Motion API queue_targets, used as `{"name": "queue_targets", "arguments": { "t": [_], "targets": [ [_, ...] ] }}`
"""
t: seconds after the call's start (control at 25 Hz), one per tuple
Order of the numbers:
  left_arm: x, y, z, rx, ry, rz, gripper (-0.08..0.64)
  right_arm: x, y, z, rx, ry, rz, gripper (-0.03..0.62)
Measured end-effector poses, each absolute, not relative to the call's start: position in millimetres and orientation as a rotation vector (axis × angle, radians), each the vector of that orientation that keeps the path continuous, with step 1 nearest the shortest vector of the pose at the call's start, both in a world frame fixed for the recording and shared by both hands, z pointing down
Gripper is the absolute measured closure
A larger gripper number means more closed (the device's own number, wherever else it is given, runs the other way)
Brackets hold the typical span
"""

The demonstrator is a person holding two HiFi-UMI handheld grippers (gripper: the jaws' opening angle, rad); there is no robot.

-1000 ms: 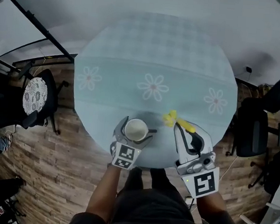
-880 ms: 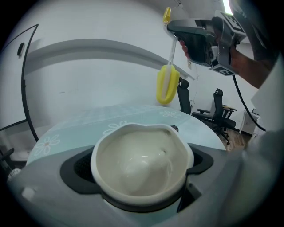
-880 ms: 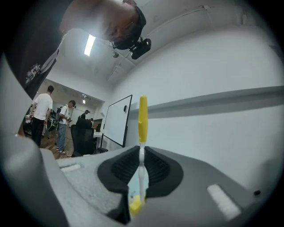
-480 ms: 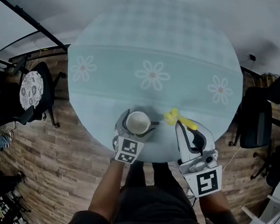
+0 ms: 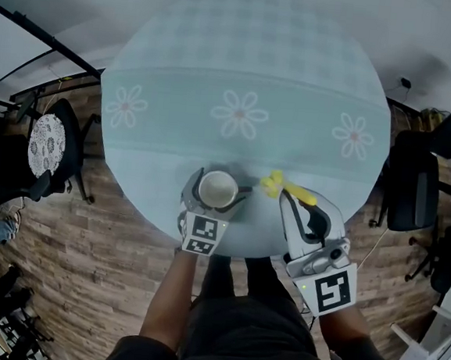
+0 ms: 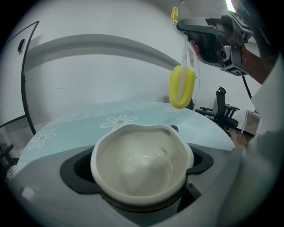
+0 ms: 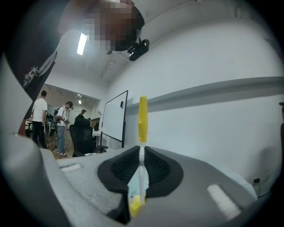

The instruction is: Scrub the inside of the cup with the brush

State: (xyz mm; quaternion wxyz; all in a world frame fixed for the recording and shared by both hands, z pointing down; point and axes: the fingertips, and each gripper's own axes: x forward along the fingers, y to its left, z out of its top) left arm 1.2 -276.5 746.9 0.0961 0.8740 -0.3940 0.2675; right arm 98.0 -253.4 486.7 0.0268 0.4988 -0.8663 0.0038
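A white cup [image 5: 218,189] sits between the jaws of my left gripper [image 5: 215,192], which is shut on it near the table's front edge. In the left gripper view the cup [image 6: 141,165] shows its pale, empty inside. My right gripper [image 5: 293,198] is shut on a thin yellow and white brush [image 5: 287,192], whose yellow head points toward the cup, just to its right. The brush head [image 6: 181,87] hangs above and behind the cup's rim in the left gripper view. In the right gripper view, the brush [image 7: 142,156] stands pinched between the black pads.
The round table [image 5: 250,75] has a pale blue cloth with white flowers. Office chairs stand at the left [image 5: 48,146] and right [image 5: 413,192] on the wood floor. People [image 7: 40,119] stand far off in the right gripper view.
Both grippers hold as before. The cup and left gripper have shifted slightly left and up in view as the head camera moved; the brush head stays just right of the cup.
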Motion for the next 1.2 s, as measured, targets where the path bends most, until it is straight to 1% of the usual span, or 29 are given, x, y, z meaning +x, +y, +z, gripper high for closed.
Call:
{"name": "queue_targets", "arguments": {
  "t": [0.24, 0.88, 1.04, 1.2],
  "targets": [
    [1, -277, 758, 2.572, -1.171, 0.789, -0.008, 100, -255, 487, 1.546, -2.681, -0.011, 0.557],
    [-1, -264, 758, 2.561, -1.176, 0.747, -0.011, 98, -251, 479, 1.552, -2.710, 0.008, 0.557],
    [-8, -250, 743, 2.558, -1.201, 0.739, -0.011, 94, -247, 469, 1.550, -2.729, -0.005, 0.557],
    [-17, -237, 710, 2.568, -1.251, 0.720, -0.011, 88, -240, 442, 1.550, -2.762, -0.047, 0.557]
  ]
}}
